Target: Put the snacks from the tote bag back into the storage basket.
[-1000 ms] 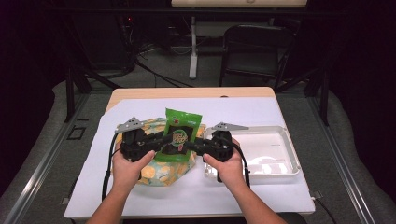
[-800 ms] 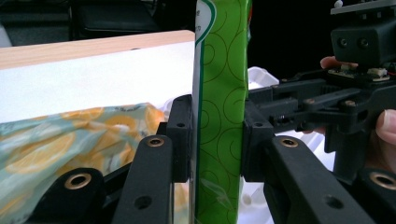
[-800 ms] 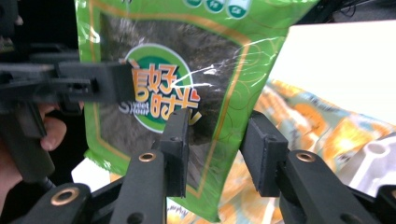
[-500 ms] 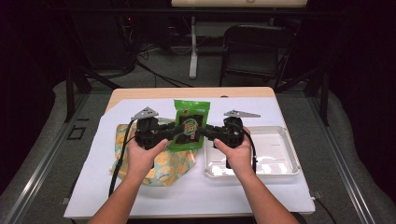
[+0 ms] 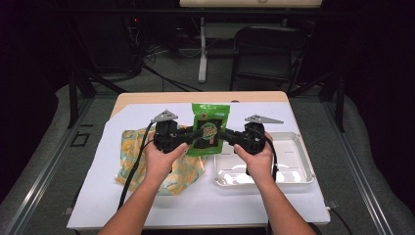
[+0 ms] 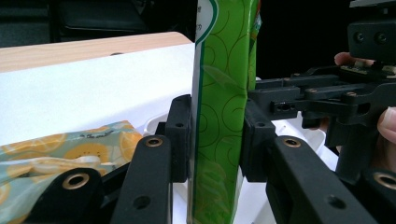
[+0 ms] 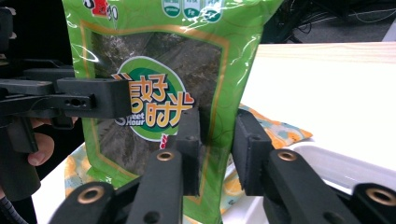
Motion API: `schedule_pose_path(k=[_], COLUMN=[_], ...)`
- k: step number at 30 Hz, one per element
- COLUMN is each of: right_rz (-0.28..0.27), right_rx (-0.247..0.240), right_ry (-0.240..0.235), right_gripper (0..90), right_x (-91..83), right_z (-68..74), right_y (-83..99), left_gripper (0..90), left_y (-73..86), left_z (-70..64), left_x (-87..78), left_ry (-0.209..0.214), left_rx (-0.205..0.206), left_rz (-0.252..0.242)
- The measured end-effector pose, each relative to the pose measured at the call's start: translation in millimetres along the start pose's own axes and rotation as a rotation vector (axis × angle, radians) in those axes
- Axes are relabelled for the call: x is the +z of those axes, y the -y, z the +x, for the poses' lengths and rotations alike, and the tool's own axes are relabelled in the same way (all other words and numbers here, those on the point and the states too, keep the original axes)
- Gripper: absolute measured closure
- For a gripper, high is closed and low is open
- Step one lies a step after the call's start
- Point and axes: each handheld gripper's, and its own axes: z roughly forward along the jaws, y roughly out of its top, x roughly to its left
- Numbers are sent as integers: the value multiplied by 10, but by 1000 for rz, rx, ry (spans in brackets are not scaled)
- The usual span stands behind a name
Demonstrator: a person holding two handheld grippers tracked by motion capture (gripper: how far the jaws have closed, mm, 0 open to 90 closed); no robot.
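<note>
Above white table (image 5: pixel 147 205) — upright green snack pouch (image 5: pixel 209 128), glossy, dark-windowed.

Both forearms are stretched forward from the near edge of the table (image 5: pixel 147 205). The left gripper (image 5: pixel 188 138) is held in the left hand (image 5: pixel 159 159) and pointed inward, its jaws closed on the green packet (image 5: pixel 209 128). The right gripper (image 5: pixel 226 135) is held in the right hand (image 5: pixel 255 157), pointed inward from the opposite side, its jaws closed on the packet's other edge.
</note>
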Motion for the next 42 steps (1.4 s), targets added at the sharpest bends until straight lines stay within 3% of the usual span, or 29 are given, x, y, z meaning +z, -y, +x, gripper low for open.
schedule_pose_path(k=[12,29,42], right_rz=[-6,-13,-17], right_rx=[40,48,80], right_ry=[35,102,149], right_gripper=[861,897,900], right_x=[-124,-279,-288], right_z=[-170,-307,-376], right_y=[59,89,114], left_gripper=[687,656,514], left_y=[-3,21,40], left_z=[-4,-41,-71], left_x=[226,494,642], left_ry=[24,40,9], left_rx=[-1,16,21], left_rz=[28,41,33])
